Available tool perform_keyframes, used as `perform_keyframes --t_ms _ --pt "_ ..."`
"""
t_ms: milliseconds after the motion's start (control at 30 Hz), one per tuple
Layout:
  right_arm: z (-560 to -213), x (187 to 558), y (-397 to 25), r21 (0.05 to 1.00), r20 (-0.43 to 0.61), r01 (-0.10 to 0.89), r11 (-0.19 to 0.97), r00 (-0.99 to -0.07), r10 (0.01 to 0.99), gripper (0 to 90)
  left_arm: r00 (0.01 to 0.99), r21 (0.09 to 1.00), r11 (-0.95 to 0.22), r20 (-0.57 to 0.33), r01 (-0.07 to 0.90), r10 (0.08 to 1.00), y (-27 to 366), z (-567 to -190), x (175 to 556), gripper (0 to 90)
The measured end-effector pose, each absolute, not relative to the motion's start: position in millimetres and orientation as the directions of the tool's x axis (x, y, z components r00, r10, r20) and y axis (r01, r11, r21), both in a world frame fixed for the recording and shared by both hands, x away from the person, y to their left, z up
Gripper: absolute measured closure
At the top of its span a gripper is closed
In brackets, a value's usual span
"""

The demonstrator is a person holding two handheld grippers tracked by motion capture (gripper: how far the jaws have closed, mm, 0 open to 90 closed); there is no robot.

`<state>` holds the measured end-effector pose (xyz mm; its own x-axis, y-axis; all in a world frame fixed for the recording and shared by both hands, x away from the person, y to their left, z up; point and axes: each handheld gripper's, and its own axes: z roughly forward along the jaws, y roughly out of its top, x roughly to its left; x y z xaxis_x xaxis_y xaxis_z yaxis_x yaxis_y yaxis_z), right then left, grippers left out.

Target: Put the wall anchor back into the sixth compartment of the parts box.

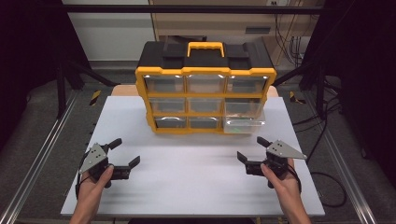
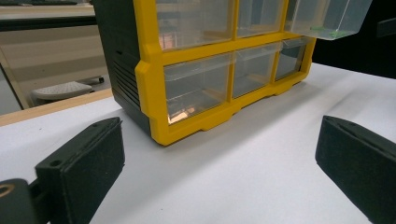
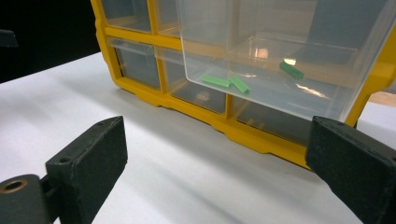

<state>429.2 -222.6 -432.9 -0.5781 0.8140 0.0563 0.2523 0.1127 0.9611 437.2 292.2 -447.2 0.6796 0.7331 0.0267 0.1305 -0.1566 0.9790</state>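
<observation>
Drawer [image 1: 243, 122] of clear plastic juts out from the right-hand column of the yellow-and-black organiser [image 1: 205, 88], which stands at the far middle of the white worktop [image 1: 187, 186]. I read it as the middle-row drawer, though from above it hangs so low that I can't be sure. Pulled out like that, its floor is exposed, and I can see three small green pieces [image 3: 239, 83] lying loose inside. I've got both grippers parked low near the front edge, well apart from the cabinet. My right gripper [image 1: 250, 150] faces that drawer with jaws spread wide and empty; my left gripper [image 1: 125, 151] is equally wide open, holding nothing, aimed at the cabinet's lower left corner.
</observation>
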Motion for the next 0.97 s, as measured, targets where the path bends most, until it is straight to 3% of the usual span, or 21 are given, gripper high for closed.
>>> perform_keyframes --t_ms 600,967 --pt "-456 431 -226 0.967 0.054 0.231 0.105 -0.591 0.805 7.2 0.71 0.979 -0.157 0.018 0.131 0.704 287 -452 438 1.3" --pt "-459 425 -227 0.971 0.079 0.228 0.075 -0.6 0.796 8.5 0.722 0.984 -0.102 -0.035 0.146 0.691 287 -453 439 1.2"
